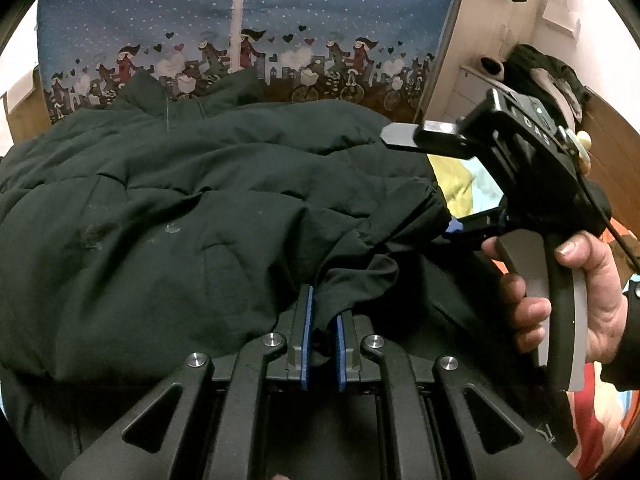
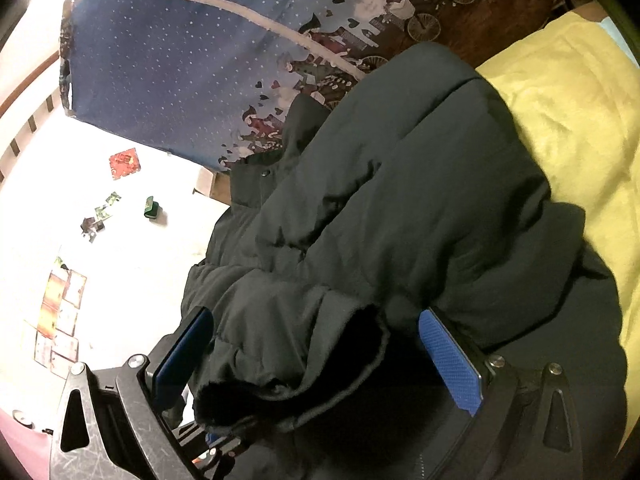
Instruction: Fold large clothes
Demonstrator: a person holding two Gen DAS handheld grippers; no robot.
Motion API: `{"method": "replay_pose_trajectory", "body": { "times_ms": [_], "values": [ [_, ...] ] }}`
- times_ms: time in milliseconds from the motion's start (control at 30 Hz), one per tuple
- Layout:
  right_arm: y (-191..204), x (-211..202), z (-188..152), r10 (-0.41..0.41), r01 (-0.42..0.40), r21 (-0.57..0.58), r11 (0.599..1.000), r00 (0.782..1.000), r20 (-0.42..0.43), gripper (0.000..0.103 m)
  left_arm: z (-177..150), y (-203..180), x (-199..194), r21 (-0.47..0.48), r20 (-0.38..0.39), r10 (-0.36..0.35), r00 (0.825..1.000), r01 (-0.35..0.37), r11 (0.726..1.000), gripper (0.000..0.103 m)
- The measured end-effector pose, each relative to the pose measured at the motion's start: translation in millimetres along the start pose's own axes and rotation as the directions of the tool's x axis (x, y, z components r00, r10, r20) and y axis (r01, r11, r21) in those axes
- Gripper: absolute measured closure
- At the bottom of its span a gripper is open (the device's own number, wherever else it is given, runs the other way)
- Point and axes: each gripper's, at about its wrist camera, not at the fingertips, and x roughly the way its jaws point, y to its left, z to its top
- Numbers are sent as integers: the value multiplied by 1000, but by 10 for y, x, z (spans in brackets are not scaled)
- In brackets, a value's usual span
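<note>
Left hand-held gripper [image 1: 322,332], nearest my lens: blue pads pinching a thin fold of the dark padded jacket [image 1: 180,208].

Item one, I log the jacket heaped on the bed, over the blue printed cloth [image 1: 160,12] at left and the yellow sheet [image 2: 568,120] at right. Item two, right hand-held gripper [image 2: 320,344]: spread wide, the sleeve cuff [image 2: 320,352] lying between its pads, not yet pressed. My advice for this step: close on the cuff fully, then carry both holds level across the body, avoiding drag.
</note>
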Motion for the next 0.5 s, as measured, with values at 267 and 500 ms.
{"method": "replay_pose_trajectory", "body": {
  "times_ms": [267,500],
  "values": [
    [42,75,-9,-23,23,-28,999,999,-28,0,-99,-84,-49,55,15,31,999,-32,998,95],
    [29,49,-40,-56,53,-46,998,996,-65,0,-182,-134,-63,84,28,47,998,-50,995,93]
  ]
}}
